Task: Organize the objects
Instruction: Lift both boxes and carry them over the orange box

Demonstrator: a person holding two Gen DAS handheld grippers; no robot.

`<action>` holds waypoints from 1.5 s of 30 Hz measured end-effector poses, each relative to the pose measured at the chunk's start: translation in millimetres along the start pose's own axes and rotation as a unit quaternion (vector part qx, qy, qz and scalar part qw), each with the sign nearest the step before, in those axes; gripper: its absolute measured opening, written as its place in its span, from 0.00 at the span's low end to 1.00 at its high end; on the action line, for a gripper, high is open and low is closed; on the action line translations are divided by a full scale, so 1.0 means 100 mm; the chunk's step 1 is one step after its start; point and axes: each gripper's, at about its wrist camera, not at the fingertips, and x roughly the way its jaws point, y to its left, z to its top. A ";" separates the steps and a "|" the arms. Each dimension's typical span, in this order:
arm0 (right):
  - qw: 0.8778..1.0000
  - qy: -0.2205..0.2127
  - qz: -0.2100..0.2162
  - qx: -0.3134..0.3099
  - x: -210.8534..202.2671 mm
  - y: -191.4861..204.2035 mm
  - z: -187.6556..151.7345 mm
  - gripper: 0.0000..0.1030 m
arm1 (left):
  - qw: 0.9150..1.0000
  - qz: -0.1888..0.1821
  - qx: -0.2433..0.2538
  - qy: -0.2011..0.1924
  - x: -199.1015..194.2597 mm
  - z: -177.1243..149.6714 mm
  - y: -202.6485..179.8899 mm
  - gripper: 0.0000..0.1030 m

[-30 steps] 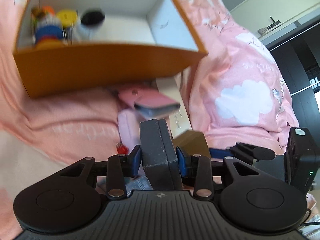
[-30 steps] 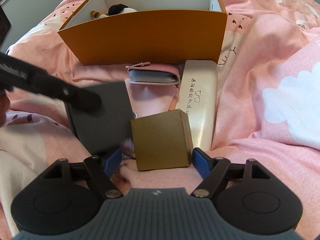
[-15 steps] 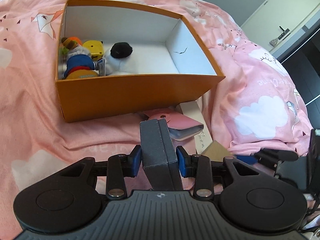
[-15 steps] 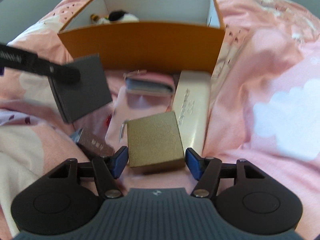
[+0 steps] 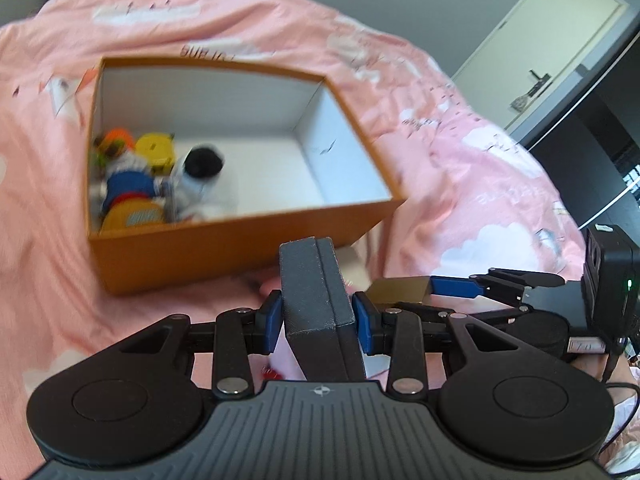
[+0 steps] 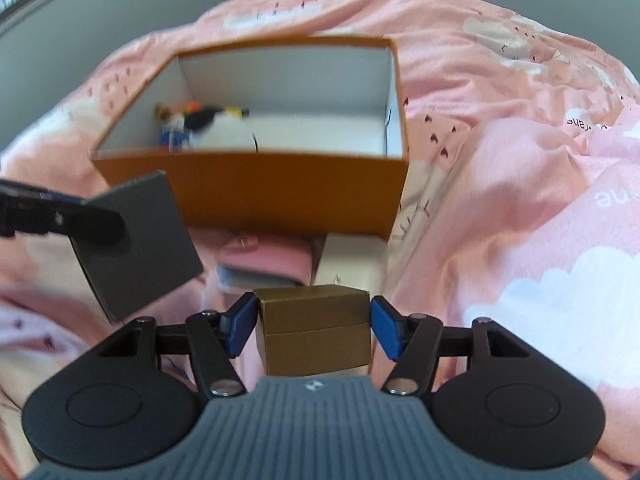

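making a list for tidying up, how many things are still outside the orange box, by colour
dark grey: 1, the flat case in the left hand-held gripper
gold: 1, the small box in the right hand-held gripper
pink: 1, the wallet on the bedspread
cream: 1, the long case beside the wallet
total: 4 outside the orange box

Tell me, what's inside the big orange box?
Small toys are piled in one corner of the orange box. The rest of its white floor shows bare. The near wall hides a strip of the floor.
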 end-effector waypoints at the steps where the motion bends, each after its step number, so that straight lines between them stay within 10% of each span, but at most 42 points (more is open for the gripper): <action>1: 1.000 -0.006 0.006 0.006 -0.02 -0.02 0.05 0.62 | 1.000 -0.004 0.004 -0.004 -0.02 0.03 -0.03 0.41; 18: 0.994 -0.105 0.029 -0.007 -0.32 -0.06 1.03 0.62 | 0.994 0.003 0.051 -0.102 -0.24 0.79 -0.06 0.36; 45: 0.995 -0.003 -0.086 -0.059 1.78 0.04 2.19 0.62 | 0.997 0.028 -0.027 -0.070 0.86 1.68 0.81 0.36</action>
